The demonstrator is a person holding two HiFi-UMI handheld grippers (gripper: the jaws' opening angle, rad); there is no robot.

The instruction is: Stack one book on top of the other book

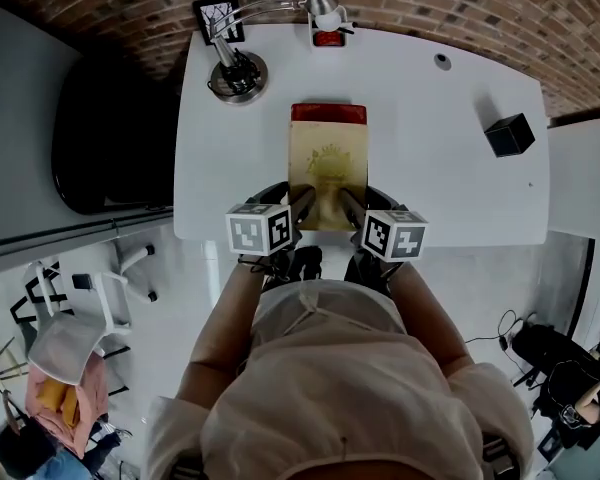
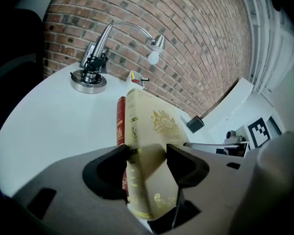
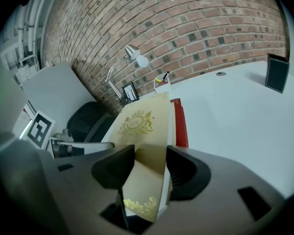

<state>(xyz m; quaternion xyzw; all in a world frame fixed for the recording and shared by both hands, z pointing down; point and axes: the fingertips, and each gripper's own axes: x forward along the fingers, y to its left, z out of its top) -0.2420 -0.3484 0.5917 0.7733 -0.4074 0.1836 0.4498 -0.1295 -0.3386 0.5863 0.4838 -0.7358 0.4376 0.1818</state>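
Note:
A cream book (image 1: 327,175) with a gold crest lies lengthwise over a red book (image 1: 327,114), whose far end shows beyond it on the white table (image 1: 440,168). My left gripper (image 1: 302,204) is shut on the cream book's near left corner, and my right gripper (image 1: 352,206) is shut on its near right corner. In the left gripper view the cream book (image 2: 154,126) fills the gap between the jaws of the left gripper (image 2: 147,156), with the red book (image 2: 120,126) just beneath. The right gripper (image 3: 150,164) clamps the cream book (image 3: 143,124) the same way, with the red book (image 3: 180,125) beside it.
A chrome desk lamp (image 1: 242,68), a small picture frame (image 1: 218,16) and a pen holder (image 1: 327,36) stand along the table's far edge. A black box (image 1: 509,134) sits at the right. A black chair (image 1: 110,138) stands left of the table.

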